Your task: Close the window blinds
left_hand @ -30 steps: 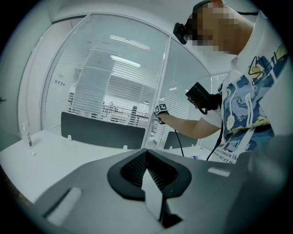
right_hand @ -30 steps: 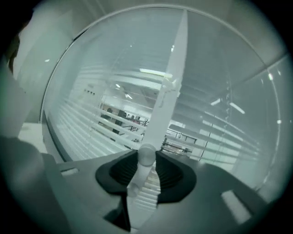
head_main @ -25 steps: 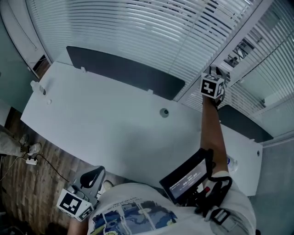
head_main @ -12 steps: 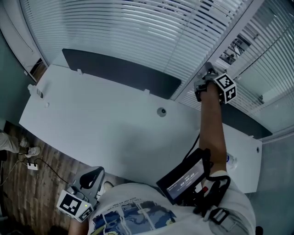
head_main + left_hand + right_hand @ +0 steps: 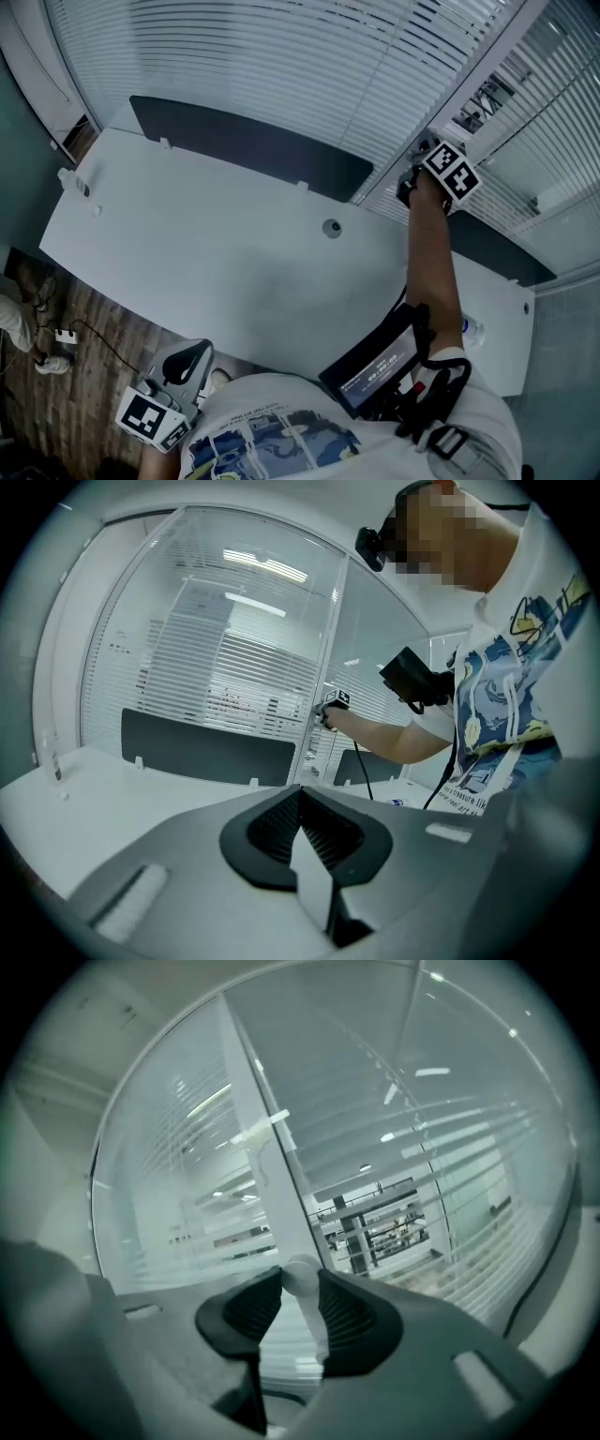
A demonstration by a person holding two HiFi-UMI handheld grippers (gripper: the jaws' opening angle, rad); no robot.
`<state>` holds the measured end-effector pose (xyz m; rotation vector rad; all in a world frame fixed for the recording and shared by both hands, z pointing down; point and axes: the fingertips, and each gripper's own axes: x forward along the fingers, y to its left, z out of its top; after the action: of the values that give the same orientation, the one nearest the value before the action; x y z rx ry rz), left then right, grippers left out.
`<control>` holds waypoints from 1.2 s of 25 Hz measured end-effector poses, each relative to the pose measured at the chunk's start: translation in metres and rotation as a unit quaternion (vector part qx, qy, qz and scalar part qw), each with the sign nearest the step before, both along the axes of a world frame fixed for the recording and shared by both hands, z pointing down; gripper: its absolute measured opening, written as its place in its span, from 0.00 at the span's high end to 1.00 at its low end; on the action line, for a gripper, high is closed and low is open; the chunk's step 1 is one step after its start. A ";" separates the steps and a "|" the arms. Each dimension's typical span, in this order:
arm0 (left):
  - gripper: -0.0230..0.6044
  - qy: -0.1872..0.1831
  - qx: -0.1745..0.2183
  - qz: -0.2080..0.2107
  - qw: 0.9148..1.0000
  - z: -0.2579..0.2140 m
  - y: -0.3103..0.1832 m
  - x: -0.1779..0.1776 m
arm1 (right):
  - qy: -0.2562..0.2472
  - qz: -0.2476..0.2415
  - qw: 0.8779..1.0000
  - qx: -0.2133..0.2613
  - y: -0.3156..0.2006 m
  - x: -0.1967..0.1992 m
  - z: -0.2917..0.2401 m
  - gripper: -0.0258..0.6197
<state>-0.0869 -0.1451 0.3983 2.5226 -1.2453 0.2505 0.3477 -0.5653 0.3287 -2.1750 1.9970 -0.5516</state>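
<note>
White slatted blinds (image 5: 281,66) hang behind glass past the white desk (image 5: 206,253). My right gripper (image 5: 424,169) is stretched out to the white window post (image 5: 473,80) between the two panes. In the right gripper view its jaws (image 5: 300,1283) are shut on a thin white blind wand (image 5: 302,1274) with a rounded end, and the slats (image 5: 469,1157) beside it stand partly open. The left gripper view also catches that gripper (image 5: 330,705) at the post. My left gripper (image 5: 192,356) hangs low by my left side, jaws (image 5: 301,789) shut on nothing.
A dark divider panel (image 5: 253,145) runs along the desk's far edge, and a second one (image 5: 497,248) stands at the right. A round cable grommet (image 5: 332,228) sits mid-desk. A black device (image 5: 380,366) hangs on my chest. Wooden floor with cables (image 5: 56,337) lies at the left.
My right gripper has twisted at the window post: its marker cube swung right, then back a little. The left gripper has stayed put. I cannot tell whether the slats moved.
</note>
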 end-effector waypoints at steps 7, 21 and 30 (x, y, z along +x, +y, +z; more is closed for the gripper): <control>0.96 0.000 0.003 0.001 1.000 -0.001 0.000 -0.001 | 0.195 0.011 0.980 -0.040 0.001 -0.005 -0.001 0.77; 0.96 -0.001 0.004 0.010 1.000 -0.003 -0.003 0.002 | -0.021 -0.032 0.999 0.017 0.002 -0.006 0.001 0.77; 0.96 -0.001 0.000 0.014 1.000 -0.001 -0.003 0.006 | -0.141 -0.039 0.989 0.022 -0.001 0.004 0.001 0.77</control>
<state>-0.0809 -0.1476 0.3971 2.5435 -1.2110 0.2605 0.3516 -0.5665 0.3297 -1.8784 1.9284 -0.7697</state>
